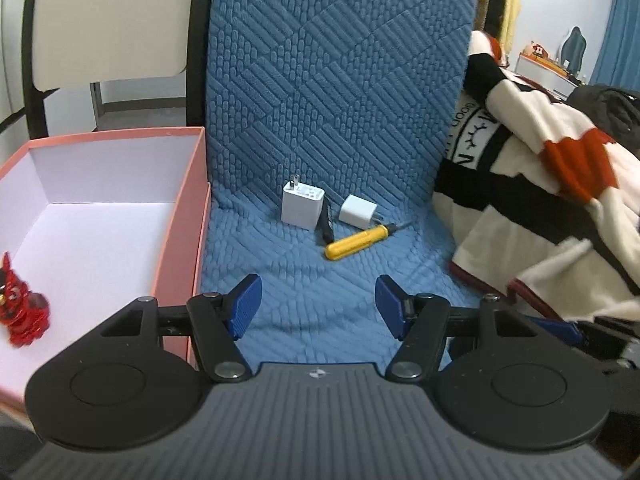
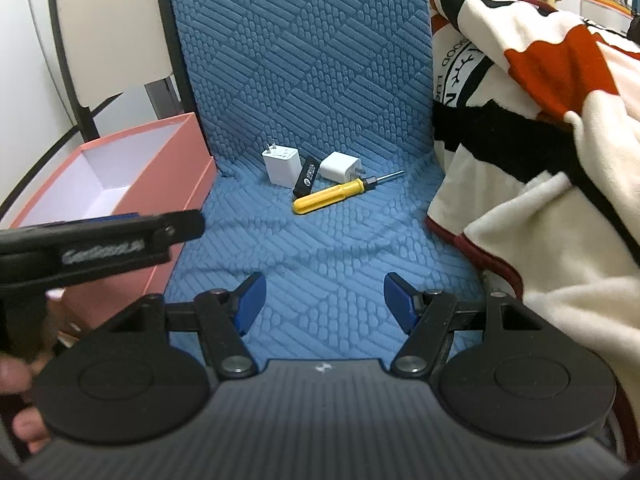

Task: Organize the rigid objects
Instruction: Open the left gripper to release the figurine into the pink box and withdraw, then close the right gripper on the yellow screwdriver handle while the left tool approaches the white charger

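On the blue quilted seat cover (image 1: pixel 320 264) lie a large white charger (image 1: pixel 301 205), a small white charger (image 1: pixel 357 211), a flat black device (image 1: pixel 326 222) and a yellow screwdriver (image 1: pixel 360 242). The right wrist view shows the same group: large white charger (image 2: pixel 281 165), black device (image 2: pixel 306 176), small white charger (image 2: pixel 340 166), yellow screwdriver (image 2: pixel 334 197). My left gripper (image 1: pixel 318 306) hangs open in front of them, nothing between its blue pads. My right gripper (image 2: pixel 324 300) is open and empty too. A pink box (image 1: pixel 182 216) at the left holds a red figurine (image 1: pixel 20 304).
A cream, black and red blanket (image 1: pixel 540 200) is piled along the right edge of the seat. The pink box (image 2: pixel 168 168) stands against the seat's left side, with a chair back (image 2: pixel 116 32) behind it. The left gripper's body (image 2: pixel 92 240) crosses the right wrist view at left.
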